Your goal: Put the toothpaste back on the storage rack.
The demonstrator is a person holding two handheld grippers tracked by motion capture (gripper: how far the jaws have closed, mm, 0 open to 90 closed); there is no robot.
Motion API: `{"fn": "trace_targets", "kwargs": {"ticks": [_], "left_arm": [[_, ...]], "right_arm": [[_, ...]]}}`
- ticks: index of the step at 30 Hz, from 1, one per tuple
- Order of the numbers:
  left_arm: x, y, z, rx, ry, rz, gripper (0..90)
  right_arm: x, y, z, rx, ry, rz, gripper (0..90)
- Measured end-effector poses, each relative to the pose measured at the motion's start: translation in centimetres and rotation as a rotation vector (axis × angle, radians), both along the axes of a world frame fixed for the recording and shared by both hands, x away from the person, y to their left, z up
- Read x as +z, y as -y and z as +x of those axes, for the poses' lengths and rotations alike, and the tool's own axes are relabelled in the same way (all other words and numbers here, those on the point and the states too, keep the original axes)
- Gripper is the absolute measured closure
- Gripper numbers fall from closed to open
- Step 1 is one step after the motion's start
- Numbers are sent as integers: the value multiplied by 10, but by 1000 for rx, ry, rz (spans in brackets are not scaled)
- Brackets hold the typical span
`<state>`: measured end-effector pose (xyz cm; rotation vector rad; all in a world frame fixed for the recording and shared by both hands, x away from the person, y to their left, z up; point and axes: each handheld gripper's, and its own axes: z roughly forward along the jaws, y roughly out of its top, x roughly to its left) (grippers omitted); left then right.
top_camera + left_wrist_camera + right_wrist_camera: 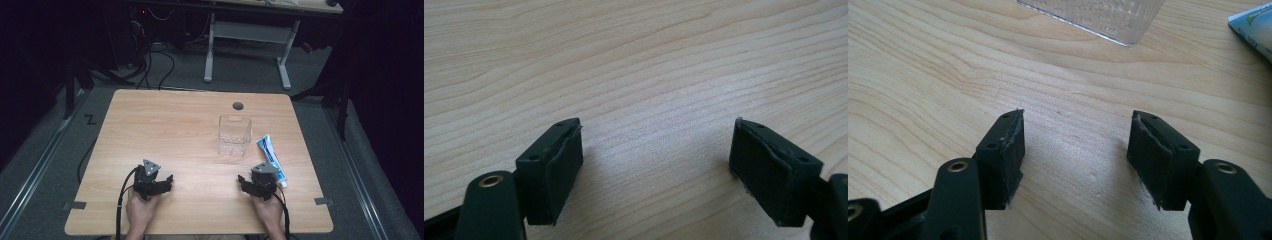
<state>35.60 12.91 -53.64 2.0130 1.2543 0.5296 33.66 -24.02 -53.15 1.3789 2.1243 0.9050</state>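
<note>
The toothpaste tube point(271, 154) lies flat on the bench point(165, 130), just beside and ahead of your right gripper point(256, 181), to its outer side. In the right gripper view only its corner point(1255, 27) shows, at upper right. The clear plastic box point(234, 135) stands upright ahead of that gripper, slightly to its inner side, close to the tube but apart from it.

My read: the step is reaching for the tube, probably to put it in the box. Swing the right gripper outward until the tube sits between the jaws, and come across its width, not along its length. Grab near the middle so it doesn't droop or pivot. Keep low, since it lies flat, and don't clip the box wall on the way.

Right gripper: jaws wide apart, nothing between them, pads over bare bench, touching neither tube nor box.

Left gripper point(152, 181): well off to the far side, also spread wide and empty, with plain wood ahead of it point(656, 150). Leave it parked, or use it to steady the box later.
</note>
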Motion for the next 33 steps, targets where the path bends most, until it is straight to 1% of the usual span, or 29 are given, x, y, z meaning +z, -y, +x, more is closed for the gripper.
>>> {"fn": "trace_targets", "kwargs": {"ticks": [4,13,27,30,32,33], "left_arm": [[0,1,0,-7,-2,7,207],[0,1,0,-11,-3,7,199],[0,1,0,-6,-5,8,197],[0,1,0,-6,-5,8,197],[0,1,0,-6,-5,7,196],[0,1,0,-6,-5,7,196]], "right_arm": [[0,0,0,5,-1,0,381],[0,0,0,6,-3,0,374],[0,0,1,13,-5,3,366],[0,0,2,24,-8,-3,323],[0,0,2,21,-9,-2,318],[0,1,2,9,-11,-5,293]]}}
